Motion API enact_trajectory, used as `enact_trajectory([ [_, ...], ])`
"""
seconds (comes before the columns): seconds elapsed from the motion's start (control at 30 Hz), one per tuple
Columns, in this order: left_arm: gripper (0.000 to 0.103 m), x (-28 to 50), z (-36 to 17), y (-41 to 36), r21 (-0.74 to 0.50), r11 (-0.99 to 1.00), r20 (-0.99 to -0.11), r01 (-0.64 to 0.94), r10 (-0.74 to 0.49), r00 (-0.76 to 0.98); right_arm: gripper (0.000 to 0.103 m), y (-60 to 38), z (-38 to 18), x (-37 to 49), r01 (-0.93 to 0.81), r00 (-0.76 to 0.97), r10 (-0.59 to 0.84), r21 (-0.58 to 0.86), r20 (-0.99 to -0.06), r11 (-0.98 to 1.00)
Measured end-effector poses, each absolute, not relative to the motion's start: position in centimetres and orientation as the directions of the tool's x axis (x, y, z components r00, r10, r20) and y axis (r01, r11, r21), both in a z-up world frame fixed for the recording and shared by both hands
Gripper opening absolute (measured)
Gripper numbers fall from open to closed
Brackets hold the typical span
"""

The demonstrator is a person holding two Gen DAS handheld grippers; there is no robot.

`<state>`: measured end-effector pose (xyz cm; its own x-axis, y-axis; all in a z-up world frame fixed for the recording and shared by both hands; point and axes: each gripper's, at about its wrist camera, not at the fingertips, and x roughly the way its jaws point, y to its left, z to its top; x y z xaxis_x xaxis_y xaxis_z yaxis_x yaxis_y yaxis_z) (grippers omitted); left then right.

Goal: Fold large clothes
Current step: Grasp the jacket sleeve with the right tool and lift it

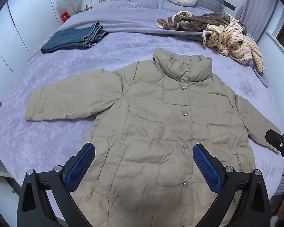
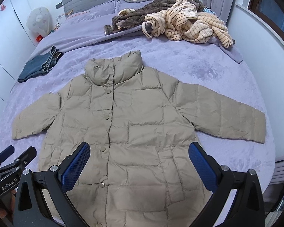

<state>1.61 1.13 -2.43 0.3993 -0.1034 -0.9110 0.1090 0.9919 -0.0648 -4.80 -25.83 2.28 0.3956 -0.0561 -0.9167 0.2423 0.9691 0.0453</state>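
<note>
Both pairs of jaws hang released over the hem of the puffer jacket [image 1: 157,124], which lies flat, front up and snapped shut, on the bed [image 1: 47,141]. It looks light, soft and slippery, likely to spring back; the cuffs seem the best holds. Left of the jacket lie folded jeans [image 1: 73,38]. The left gripper [image 1: 143,167] sees only the right gripper's [image 2: 139,165] tip; the right wrist view shows the whole right sleeve.
</note>
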Motion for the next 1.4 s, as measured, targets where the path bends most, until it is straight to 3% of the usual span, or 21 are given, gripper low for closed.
enact_trajectory([
  [0.23, 0.103, 4.9, -7.2, 10.0, -0.260, 0.965, -0.908, -0.026, -0.235, 0.347, 0.103, -21.8, -0.6, -3.2, 0.183, 0.360, 0.115, 0.190, -0.926, 0.965],
  [0.37, 0.103, 8.0, -11.8, 17.1, -0.335, 0.933, -0.902, -0.133, -0.276, 0.332, 0.103, -17.5, -4.2, -1.5, 0.159, 0.217, 0.193, 0.230, -0.957, 0.960],
  [0.7, 0.103, 15.1, -24.6, 32.6, -0.530, 0.757, -0.842, -0.382, -0.416, 0.344, 0.103, -8.0, -11.4, 1.8, 0.201, 0.124, 0.271, 0.292, -0.954, 0.935],
  [0.87, 0.103, 19.3, -24.9, 35.3, -0.534, 0.735, -0.828, -0.418, -0.355, 0.434, 0.103, -5.9, -13.1, 3.9, 0.206, 0.133, 0.306, 0.329, -0.943, 0.922],
  [0.9, 0.099, 20.1, -24.8, 35.4, -0.512, 0.745, -0.837, -0.427, -0.320, 0.445, 0.103, -5.7, -13.3, 4.4, 0.207, 0.140, 0.308, 0.332, -0.941, 0.920],
  [0.97, 0.074, 21.4, -24.8, 35.6, -0.469, 0.764, -0.849, -0.443, -0.253, 0.464, 0.103, -5.5, -13.8, 5.5, 0.212, 0.151, 0.311, 0.338, -0.939, 0.917],
  [1.03, 0.009, 22.6, -24.7, 35.9, -0.502, 0.767, -0.822, -0.399, -0.281, 0.495, 0.103, -5.4, -14.1, 6.7, 0.212, 0.165, 0.318, 0.349, -0.934, 0.913],
  [1.1, 0.007, 23.0, -23.7, 36.5, -0.543, 0.749, -0.789, -0.380, -0.301, 0.535, 0.102, -5.3, -14.5, 7.9, 0.211, 0.188, 0.329, 0.365, -0.925, 0.907],
  [1.17, 0.007, 22.7, -21.4, 35.9, -0.501, 0.796, -0.783, -0.339, -0.250, 0.570, 0.085, -5.5, -14.7, 9.1, 0.211, 0.217, 0.345, 0.389, -0.913, 0.897],
  [1.2, 0.007, 22.4, -20.0, 35.4, -0.481, 0.820, -0.775, -0.310, -0.232, 0.588, 0.050, -5.5, -15.0, 9.8, 0.208, 0.229, 0.361, 0.408, -0.904, 0.889],
  [1.23, 0.007, 22.3, -18.7, 34.9, -0.464, 0.838, -0.767, -0.286, -0.219, 0.603, 0.021, -5.5, -15.5, 10.5, 0.207, 0.229, 0.381, 0.428, -0.896, 0.880],
  [1.4, 0.007, 20.9, -11.3, 32.1, -0.410, 0.904, -0.687, -0.119, -0.221, 0.692, 0.015, -3.5, -18.2, 14.5, 0.169, 0.244, 0.457, 0.502, -0.855, 0.848],
])
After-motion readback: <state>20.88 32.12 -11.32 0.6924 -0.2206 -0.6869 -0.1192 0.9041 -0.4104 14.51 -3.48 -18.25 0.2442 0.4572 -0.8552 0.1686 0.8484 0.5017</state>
